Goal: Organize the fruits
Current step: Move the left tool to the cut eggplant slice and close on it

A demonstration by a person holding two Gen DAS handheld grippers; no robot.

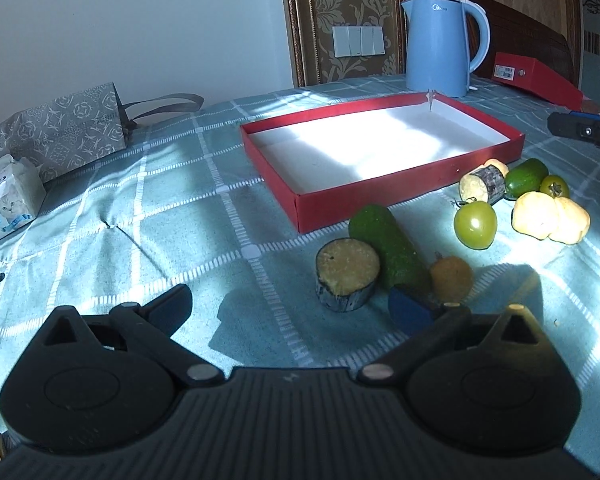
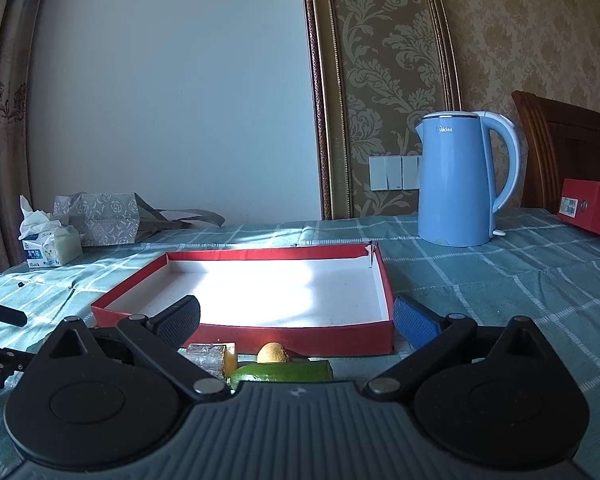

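Observation:
A shallow red tray (image 1: 332, 204) with a white, empty floor lies on the checked tablecloth; it also shows in the right wrist view (image 2: 300, 334). In front of it lie fruits: a cut round slice (image 1: 347, 274), a long green fruit (image 1: 388, 246), a small orange fruit (image 1: 451, 279), a green tomato (image 1: 475, 225), a pale yellow fruit (image 1: 550, 218), a second cut slice (image 1: 483, 185), a green cucumber-like piece (image 1: 526, 178). My left gripper (image 1: 290, 304) is open, just short of the slice. My right gripper (image 2: 296, 318) is open above a slice (image 2: 212, 356), an orange fruit (image 2: 273, 353) and a green fruit (image 2: 284, 372).
A blue kettle (image 1: 440, 40) stands behind the tray. A red box (image 1: 540, 78) lies at the far right. A patterned bag (image 1: 56, 132) and a tissue pack (image 1: 8, 196) sit at the left. The other gripper's black tip (image 1: 584, 130) shows at the right edge.

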